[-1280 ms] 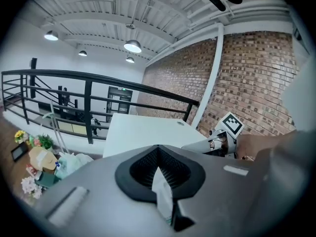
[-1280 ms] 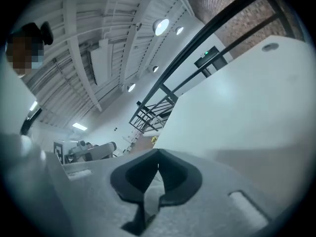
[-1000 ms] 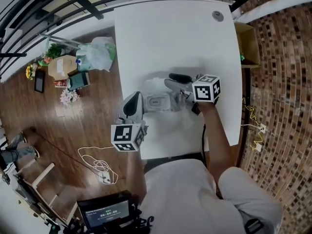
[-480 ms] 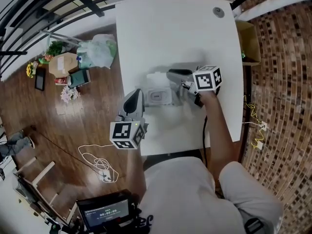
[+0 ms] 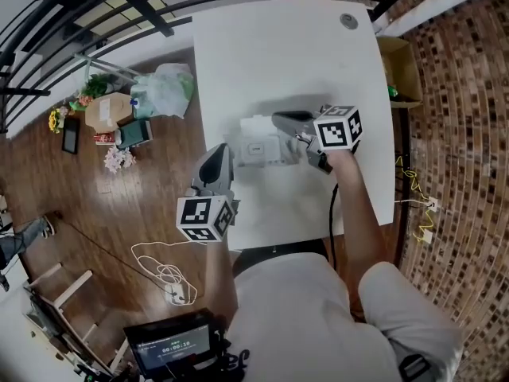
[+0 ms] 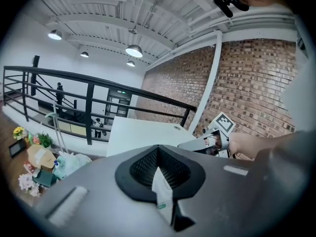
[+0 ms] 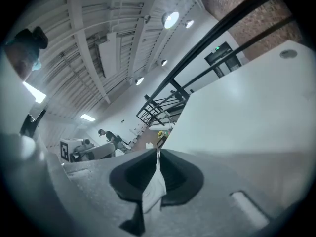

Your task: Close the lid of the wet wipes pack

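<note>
**A:** White table point(image 5: 270, 62), head view. Where is the wet wipes pack?

**B:** The wet wipes pack point(image 5: 256, 148) lies flat near the table's middle, between the two grippers. Its lid point(image 5: 257, 152) faces up. Whether it is fully seated is too small to tell.

**A:** Right gripper?

**B:** The right gripper point(image 5: 278, 119) reaches in from the right, with its tips over the pack's far right corner. Contact cannot be read. In the right gripper view point(image 7: 155, 174) the jaws are pressed together. Only a thin white strip point(image 7: 154, 186) shows in the seam.

**A:** Left gripper?

**B:** The left gripper point(image 5: 218, 153) is at the table's left edge, near the pack and apart from it. In the left gripper view point(image 6: 160, 168) the jaws are likewise closed tight. A similar strip point(image 6: 163, 194) with a small green mark sits in the seam. The pack does not show in that view.
</note>
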The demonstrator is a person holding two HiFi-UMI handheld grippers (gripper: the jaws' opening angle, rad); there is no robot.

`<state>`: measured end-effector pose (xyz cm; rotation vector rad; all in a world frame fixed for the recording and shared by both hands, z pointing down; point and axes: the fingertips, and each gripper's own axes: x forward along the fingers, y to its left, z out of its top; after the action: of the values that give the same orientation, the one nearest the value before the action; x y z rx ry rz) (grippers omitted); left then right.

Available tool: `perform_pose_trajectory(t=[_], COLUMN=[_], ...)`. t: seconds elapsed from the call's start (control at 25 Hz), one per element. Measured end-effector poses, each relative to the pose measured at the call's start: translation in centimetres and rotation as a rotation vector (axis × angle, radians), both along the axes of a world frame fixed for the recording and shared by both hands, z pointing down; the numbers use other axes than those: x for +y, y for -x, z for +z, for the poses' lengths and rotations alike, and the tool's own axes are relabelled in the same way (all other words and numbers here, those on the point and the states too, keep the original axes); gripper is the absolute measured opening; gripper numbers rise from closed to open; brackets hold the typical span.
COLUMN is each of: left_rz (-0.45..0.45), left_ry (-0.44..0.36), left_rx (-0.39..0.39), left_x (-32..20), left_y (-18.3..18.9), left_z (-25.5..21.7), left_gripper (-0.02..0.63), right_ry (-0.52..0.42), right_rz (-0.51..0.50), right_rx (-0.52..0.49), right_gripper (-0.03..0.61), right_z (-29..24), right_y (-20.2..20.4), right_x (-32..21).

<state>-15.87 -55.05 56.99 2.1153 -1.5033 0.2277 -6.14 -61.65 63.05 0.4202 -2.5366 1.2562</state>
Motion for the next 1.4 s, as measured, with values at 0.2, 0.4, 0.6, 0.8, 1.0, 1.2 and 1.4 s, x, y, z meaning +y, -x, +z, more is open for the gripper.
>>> perform_pose_trajectory(t=[0.2,0.4,0.6,0.8,1.0,1.2,1.4], left_rz=[0.002,0.010,0.010,0.014,0.004,-0.007,0.001], left_ry=[-0.024,-0.025,-0.007,0.004,0.010,0.018,0.024], left_rx=[0.015,0.019,0.018,0.008,0.000,-0.001,-0.001], left_x=[0.4,1.3,2.1,2.9,3.4,3.9,4.5], left_y=[-0.3,-0.3,-0.5,-1.0,-0.8,-0.5,-1.1], left_z=[-1.1,-1.1,-0.5,0.0,0.1,0.5,0.7], left_gripper=[0.015,0.015,0.015,0.015,0.015,0.015,0.015], right_ry=[-0.139,-0.370,-0.452,-0.467,-0.507,-0.490,-0.510], right_rz=[-0.126,-0.373,-0.588,-0.697,-0.743,-0.688,-0.725], right_rx=[0.058,0.299,0.454,0.579,0.696,0.759,0.846], right_gripper=[0.033,0.041,0.043,-0.006,-0.008,-0.008,-0.008], right_z=[-2.2,-1.3,0.8,1.7,3.2,4.3,5.0], right_y=[0.1,0.3,0.5,1.0,2.1,2.5,2.5], right_x=[3.7,7.6,9.8,10.8,10.9,10.7,10.6])
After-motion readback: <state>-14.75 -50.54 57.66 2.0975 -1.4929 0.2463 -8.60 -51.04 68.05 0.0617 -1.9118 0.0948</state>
